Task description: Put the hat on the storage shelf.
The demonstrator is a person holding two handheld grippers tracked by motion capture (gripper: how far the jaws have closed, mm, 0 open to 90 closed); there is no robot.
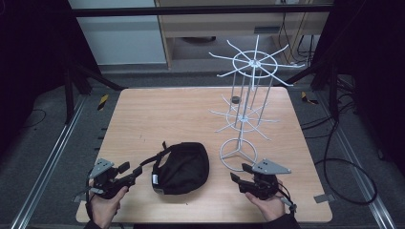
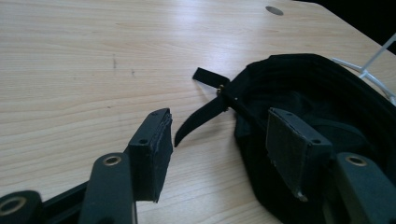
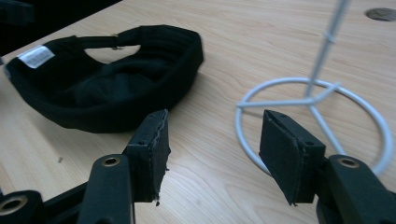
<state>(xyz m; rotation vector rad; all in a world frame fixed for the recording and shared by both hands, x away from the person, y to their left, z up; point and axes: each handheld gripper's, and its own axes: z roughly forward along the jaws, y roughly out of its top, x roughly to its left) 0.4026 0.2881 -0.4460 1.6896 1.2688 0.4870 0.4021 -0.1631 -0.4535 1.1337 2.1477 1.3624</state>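
A black cap [image 1: 184, 168] lies upside down near the front middle of the wooden table [image 1: 167, 114], its strap [image 1: 154, 158] trailing to the left. In the left gripper view the cap [image 2: 322, 98] and its strap [image 2: 203, 116] lie just ahead of the jaws. My left gripper [image 1: 131, 171] is open, its tips beside the strap end. My right gripper [image 1: 240, 174] is open, right of the cap and just before the base ring [image 1: 238, 155] of a white wire display stand [image 1: 250, 90]. The right gripper view shows the cap [image 3: 112, 79] and the ring [image 3: 313, 116].
A small dark round disc [image 1: 234, 99] sits on the table behind the stand. The stand's wire arms spread out at two levels over the table's right half. Black cables [image 1: 344, 162] lie on the floor at the right.
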